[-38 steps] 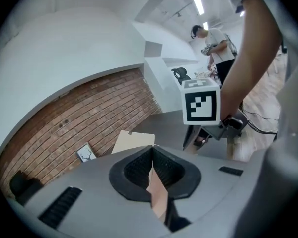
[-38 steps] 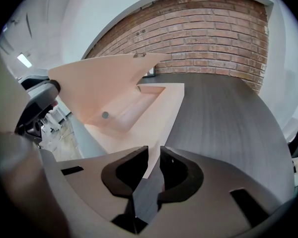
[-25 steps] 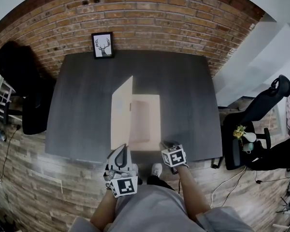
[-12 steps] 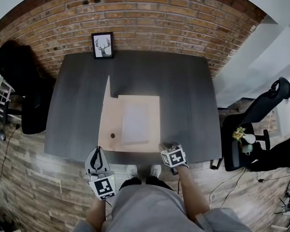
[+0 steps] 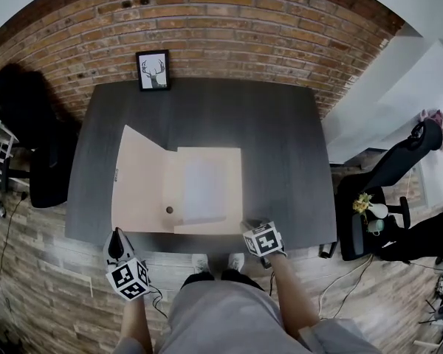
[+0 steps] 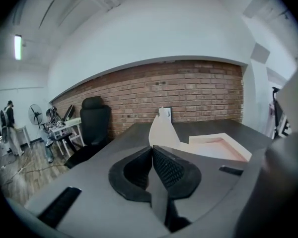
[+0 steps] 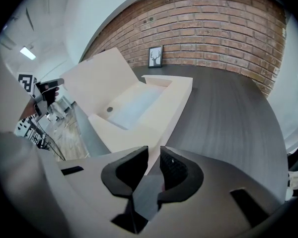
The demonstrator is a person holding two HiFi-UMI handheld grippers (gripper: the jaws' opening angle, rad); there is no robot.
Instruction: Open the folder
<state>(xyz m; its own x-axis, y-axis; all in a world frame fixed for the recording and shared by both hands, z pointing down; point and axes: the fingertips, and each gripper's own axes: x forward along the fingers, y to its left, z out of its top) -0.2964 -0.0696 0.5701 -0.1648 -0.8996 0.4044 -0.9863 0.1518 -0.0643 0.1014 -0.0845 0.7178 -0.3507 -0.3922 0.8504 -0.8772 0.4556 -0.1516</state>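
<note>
The beige folder [image 5: 179, 220] lies open on the dark table [image 5: 280, 146], with a white sheet [image 5: 203, 190] in its base. Its lid [image 5: 140, 179] is swung out to the left and slants up a little in the left gripper view [image 6: 164, 130]. My left gripper [image 5: 118, 236] hangs off the table's front left edge. It is apart from the lid, shut [image 6: 152, 150] and holding nothing. My right gripper [image 5: 247, 226] sits at the folder's front right corner. Its jaws [image 7: 154, 152] are closed on the folder's edge [image 7: 161, 118].
A framed deer picture [image 5: 153, 69] stands at the table's back edge against the brick wall. A black chair [image 5: 29, 124] is to the left of the table, and another chair [image 5: 399, 168] is to the right. The person's legs are just below the front edge.
The lid swung from upright over to the left and now lies wide open. My left gripper moved left along the front edge and away from the lid. The right gripper stayed put.
</note>
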